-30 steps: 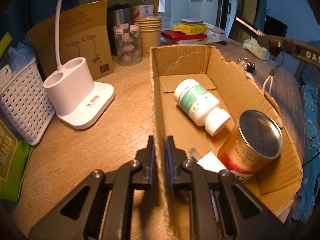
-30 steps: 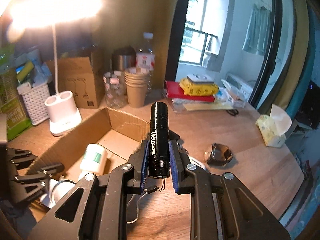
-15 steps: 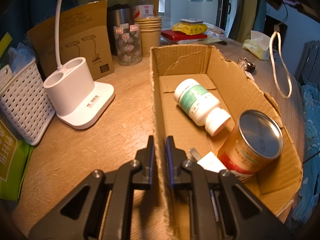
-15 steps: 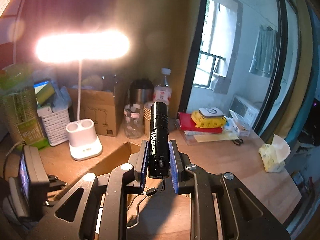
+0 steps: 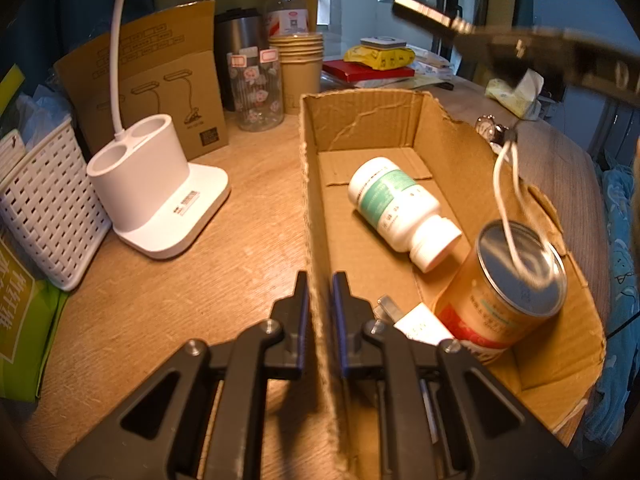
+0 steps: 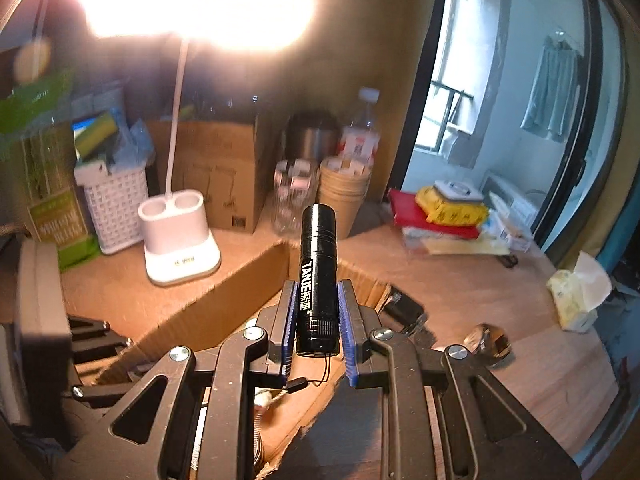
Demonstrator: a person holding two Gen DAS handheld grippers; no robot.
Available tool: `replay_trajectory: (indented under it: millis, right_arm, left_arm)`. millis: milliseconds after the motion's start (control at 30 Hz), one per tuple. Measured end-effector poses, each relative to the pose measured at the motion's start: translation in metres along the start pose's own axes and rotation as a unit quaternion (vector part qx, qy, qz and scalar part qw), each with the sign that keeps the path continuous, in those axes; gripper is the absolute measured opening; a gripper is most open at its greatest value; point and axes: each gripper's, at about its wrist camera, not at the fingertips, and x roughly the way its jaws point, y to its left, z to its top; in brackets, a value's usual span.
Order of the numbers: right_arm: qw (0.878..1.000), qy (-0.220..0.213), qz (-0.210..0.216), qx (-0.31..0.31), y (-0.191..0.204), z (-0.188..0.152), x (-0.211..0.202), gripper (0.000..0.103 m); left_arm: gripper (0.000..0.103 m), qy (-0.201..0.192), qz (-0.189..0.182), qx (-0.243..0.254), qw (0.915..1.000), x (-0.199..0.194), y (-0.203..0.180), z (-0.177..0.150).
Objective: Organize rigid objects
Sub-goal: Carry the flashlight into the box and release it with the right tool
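Observation:
My left gripper (image 5: 320,280) is shut on the left wall of an open cardboard box (image 5: 360,120). Inside lie a white pill bottle (image 5: 400,208) on its side, an upright tin can (image 5: 508,292) and a small white packet (image 5: 420,324). My right gripper (image 6: 319,286) is shut on a black flashlight (image 6: 318,256) that points forward above the box (image 6: 208,312). In the left wrist view, the flashlight's white cord loop (image 5: 506,200) dangles over the can. The left gripper (image 6: 92,344) shows at the left edge of the right wrist view.
A white lamp base (image 5: 156,196), a white basket (image 5: 44,200) and a carton (image 5: 152,76) stand left of the box. Behind it are a glass jar (image 5: 256,88), paper cups (image 5: 300,68), a bottle and a steel mug. A tissue pack (image 6: 576,296) and a shiny object (image 6: 488,344) lie at right.
My right gripper has carried the flashlight from the right side to above the box, and the cord now hangs over the can. My left gripper has stayed clamped on the box wall.

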Motion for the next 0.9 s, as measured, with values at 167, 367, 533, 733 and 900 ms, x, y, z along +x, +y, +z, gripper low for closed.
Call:
replay_trajectory:
  millis: [167,367,533,733,900]
  right_arm:
    - [1.000,0.026,0.007,-0.001,0.003,-0.012,0.016,0.021]
    - [0.999,0.052,0.014,-0.001,0.007,-0.023,0.027,0.021]
    - [0.998,0.064,0.018,-0.008,0.014,-0.029,0.028,0.021]
    - [0.998,0.063,0.020,-0.002,0.011,-0.032,0.025,0.021]
    - [0.998,0.057,0.024,0.004,0.007,-0.033,0.019,0.021]
  left_arm:
    - [0.013,0.000,0.000,0.000,1.0000,0.000,0.000,0.000]
    - [0.013,0.000,0.000,0.000,1.0000,0.000,0.000,0.000]
    - [0.014,0.001,0.001,0.001,1.0000,0.000,0.000,0.000]
    - [0.014,0.001,0.001,0.001,1.0000,0.000,0.001,0.000]
    - [0.014,0.001,0.001,0.001,1.0000,0.000,0.000,0.000]
